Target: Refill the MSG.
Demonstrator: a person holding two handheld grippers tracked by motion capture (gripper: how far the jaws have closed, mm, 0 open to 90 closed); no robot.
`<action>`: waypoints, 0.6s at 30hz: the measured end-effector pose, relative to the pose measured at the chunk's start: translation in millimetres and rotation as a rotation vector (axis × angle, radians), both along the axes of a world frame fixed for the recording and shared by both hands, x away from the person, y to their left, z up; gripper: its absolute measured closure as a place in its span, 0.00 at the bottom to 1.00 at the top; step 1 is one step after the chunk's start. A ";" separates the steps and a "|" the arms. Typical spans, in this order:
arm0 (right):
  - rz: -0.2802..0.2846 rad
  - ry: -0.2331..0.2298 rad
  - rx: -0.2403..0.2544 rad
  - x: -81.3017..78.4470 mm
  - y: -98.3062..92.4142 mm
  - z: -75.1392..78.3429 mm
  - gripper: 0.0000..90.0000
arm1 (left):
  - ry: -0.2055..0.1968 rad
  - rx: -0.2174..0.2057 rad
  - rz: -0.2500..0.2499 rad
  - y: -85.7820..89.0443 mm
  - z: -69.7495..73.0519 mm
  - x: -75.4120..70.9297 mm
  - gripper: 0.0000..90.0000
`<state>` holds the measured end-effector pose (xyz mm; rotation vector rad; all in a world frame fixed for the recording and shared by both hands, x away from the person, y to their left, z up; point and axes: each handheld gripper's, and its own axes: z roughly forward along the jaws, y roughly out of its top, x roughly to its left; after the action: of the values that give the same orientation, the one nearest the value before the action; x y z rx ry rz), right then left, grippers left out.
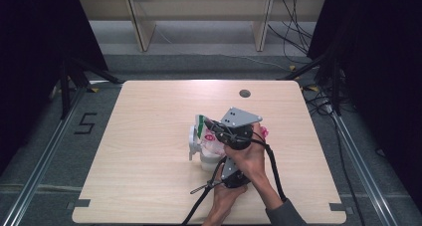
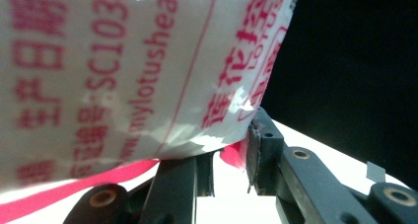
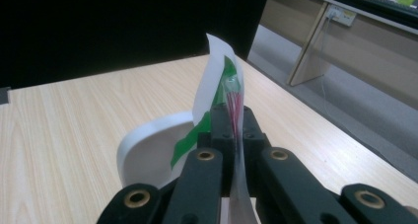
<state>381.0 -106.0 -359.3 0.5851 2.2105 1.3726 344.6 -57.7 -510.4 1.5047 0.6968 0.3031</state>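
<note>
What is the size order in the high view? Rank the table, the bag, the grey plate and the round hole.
1. The table, by far the largest.
2 and 3. The bag and the grey plate look much alike; the bag is partly hidden and the plate sits nearer the camera, so I leave them unranked.
4. The round hole.

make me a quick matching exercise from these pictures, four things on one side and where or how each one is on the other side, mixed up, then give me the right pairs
Things:
1. plastic bag
2. white cup
3. right gripper
4. dark round hole

Places or states:
A. shut on the bag's thin edge
B. in the tabletop, near the far edge
C. white with red print, held by both grippers
D. on the table under the bag, to its left in the high view

Pairs: 1-C, 2-D, 3-A, 4-B
</note>
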 end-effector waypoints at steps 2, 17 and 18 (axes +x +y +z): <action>-0.007 -0.001 0.011 0.7 0.8 -0.7 1.00 | 0.017 0.009 0.022 0.0 -0.3 -0.3 0.83; -0.008 -0.015 -0.007 3.2 1.5 -3.3 1.00 | 0.006 -0.011 -0.028 -2.6 -1.7 1.6 0.83; -0.009 -0.011 -0.009 3.2 1.8 -3.6 1.00 | 0.003 0.009 -0.009 -0.3 -1.8 0.9 0.83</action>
<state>384.1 -104.2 -362.9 0.5821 2.2019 1.3577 345.6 -57.9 -512.2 1.5165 0.6918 0.2975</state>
